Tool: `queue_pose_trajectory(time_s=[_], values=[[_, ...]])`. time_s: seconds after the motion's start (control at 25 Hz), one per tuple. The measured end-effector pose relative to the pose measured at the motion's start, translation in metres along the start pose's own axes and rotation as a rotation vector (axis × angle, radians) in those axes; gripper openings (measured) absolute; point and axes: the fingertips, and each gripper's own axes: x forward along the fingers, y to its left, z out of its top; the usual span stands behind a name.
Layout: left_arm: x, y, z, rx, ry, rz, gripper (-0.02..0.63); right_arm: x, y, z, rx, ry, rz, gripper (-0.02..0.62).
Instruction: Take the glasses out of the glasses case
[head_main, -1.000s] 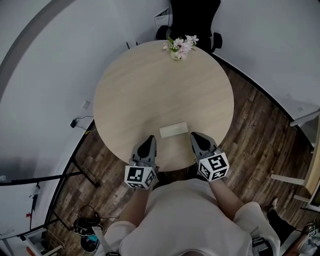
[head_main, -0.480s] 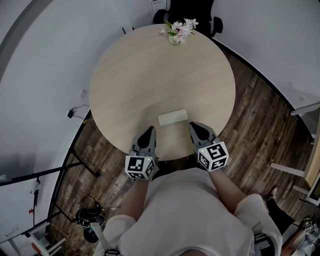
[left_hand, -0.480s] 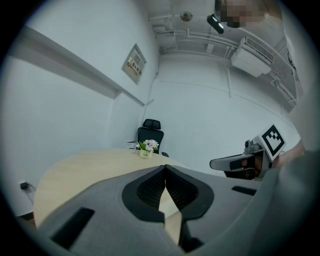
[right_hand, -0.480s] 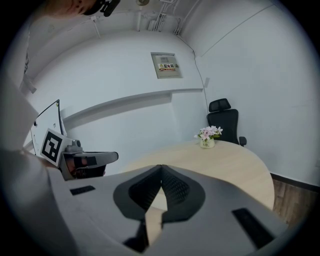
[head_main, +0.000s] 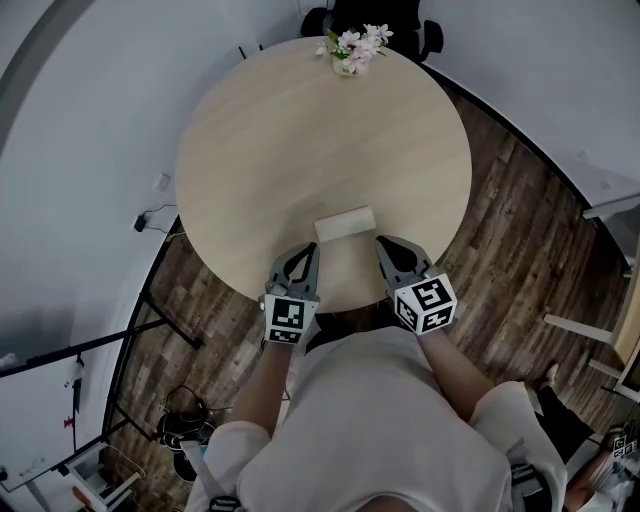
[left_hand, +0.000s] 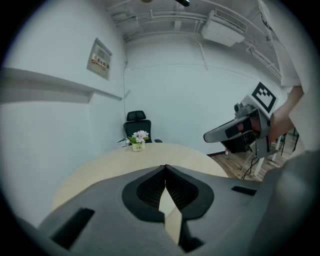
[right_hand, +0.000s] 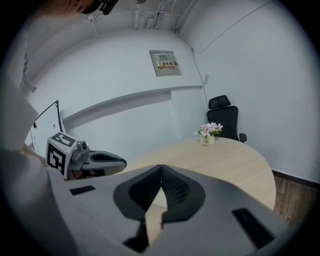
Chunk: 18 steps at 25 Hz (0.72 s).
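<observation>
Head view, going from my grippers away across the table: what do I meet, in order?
left gripper and right gripper side by side at the near edge → glasses case → flower pot at the far edge → black office chair

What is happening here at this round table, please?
A person at the round table holds a gripper in each hand. The glasses case lies near the table's near edge and looks closed. The left gripper and the right gripper sit just short of it, one on each side, both with jaws shut and empty. Neither touches the case yet. A pot of flowers stands at the far edge.
</observation>
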Motion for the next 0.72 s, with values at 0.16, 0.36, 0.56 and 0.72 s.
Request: queue_pose_trajectory(time_s=[0.16,0.36,0.56,0.72], values=[[0.015,-0.003,-0.019,0.14,0.113,-0.001,0.008,0.001,0.0,-0.002,0.003,0.004,0.005,0.012],[0.036,-0.013,-0.042,0.275,0.209,-0.056,0.008,0.002,-0.003,-0.006,0.01,0.016,0.011,0.012],[0.056,-0.027,-0.069,0.405,0.3,-0.125,0.006,0.003,-0.006,-0.009,0.038,0.017,0.015,0.012],[0.068,-0.031,-0.09,0.505,0.38,-0.146,0.007,0.002,-0.008,-0.011,0.048,0.021,0.016,0.012]])
